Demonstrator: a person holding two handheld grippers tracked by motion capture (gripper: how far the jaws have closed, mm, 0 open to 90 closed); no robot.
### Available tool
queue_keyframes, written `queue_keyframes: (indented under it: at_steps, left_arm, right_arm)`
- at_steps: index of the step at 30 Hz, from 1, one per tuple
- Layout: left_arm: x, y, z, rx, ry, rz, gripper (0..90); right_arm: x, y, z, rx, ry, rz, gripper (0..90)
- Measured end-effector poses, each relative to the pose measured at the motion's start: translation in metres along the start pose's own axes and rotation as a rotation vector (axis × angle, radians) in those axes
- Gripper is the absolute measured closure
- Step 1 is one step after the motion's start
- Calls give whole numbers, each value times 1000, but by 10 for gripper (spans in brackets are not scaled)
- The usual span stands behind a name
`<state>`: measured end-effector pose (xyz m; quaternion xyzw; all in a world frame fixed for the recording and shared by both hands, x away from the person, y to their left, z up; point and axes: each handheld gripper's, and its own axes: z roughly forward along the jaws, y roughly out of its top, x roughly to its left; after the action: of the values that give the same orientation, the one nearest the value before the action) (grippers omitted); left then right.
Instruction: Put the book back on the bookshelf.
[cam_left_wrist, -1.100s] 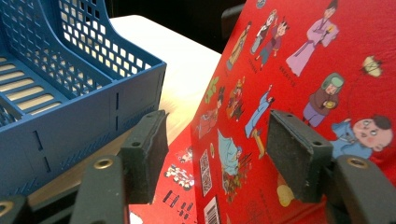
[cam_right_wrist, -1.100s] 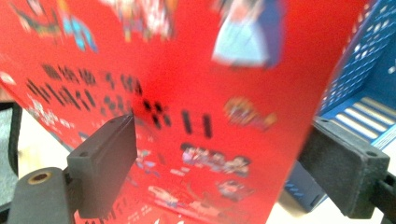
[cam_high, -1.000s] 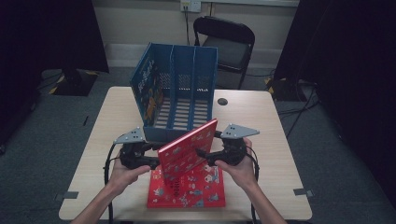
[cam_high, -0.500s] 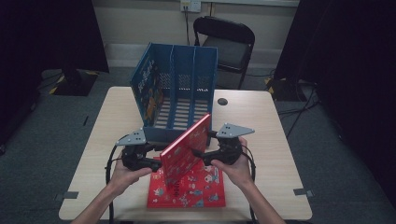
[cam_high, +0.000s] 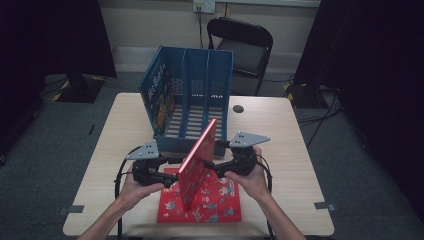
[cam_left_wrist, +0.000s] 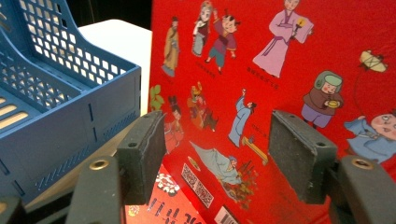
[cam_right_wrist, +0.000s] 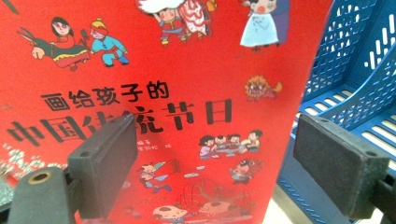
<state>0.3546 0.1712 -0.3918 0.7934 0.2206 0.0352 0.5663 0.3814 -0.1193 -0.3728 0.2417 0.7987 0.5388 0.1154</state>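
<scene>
Thin red hardcover picture book with cartoon figures (cam_high: 199, 161) stands on edge, tilted, at table centre-front, propped between the two grippers. Its lower edge rests on a second red picture book lying flat (cam_high: 215, 202) at 6 o'clock on the light wooden table (cam_high: 295, 150).

Left gripper (cam_high: 167, 176) sits at the book's 9 o'clock side; in the left gripper view its jaws are spread apart and face the back cover (cam_left_wrist: 280, 93). Whether the pads touch the cover I cannot tell; nothing is pinched.

Right gripper (cam_high: 216, 162) sits at the 3 o'clock side; in the right gripper view its jaws are also apart, front cover with black title characters (cam_right_wrist: 163, 107) right ahead, not clamped.

Blue perforated plastic three-slot file rack (cam_high: 192, 95) lies at 12 o'clock, just beyond the standing book. Black folding chair (cam_high: 245, 47) stands behind the table.
</scene>
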Motion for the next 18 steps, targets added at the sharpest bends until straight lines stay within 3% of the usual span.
queue_keyframes:
  at_steps: [8, 13, 18]
  left_arm:
    - [-3, 0, 3, 3, 10, 12, 328]
    - [-11, 1, 9, 6, 45, 42, 266]
    - [-13, 2, 13, 12, 64, 41, 211]
  right_arm:
    - [0, 1, 4, -6, 5, 3, 141]
    - [2, 1, 6, -8, 8, 1, 156]
    - [4, 0, 8, -2, 15, -3, 161]
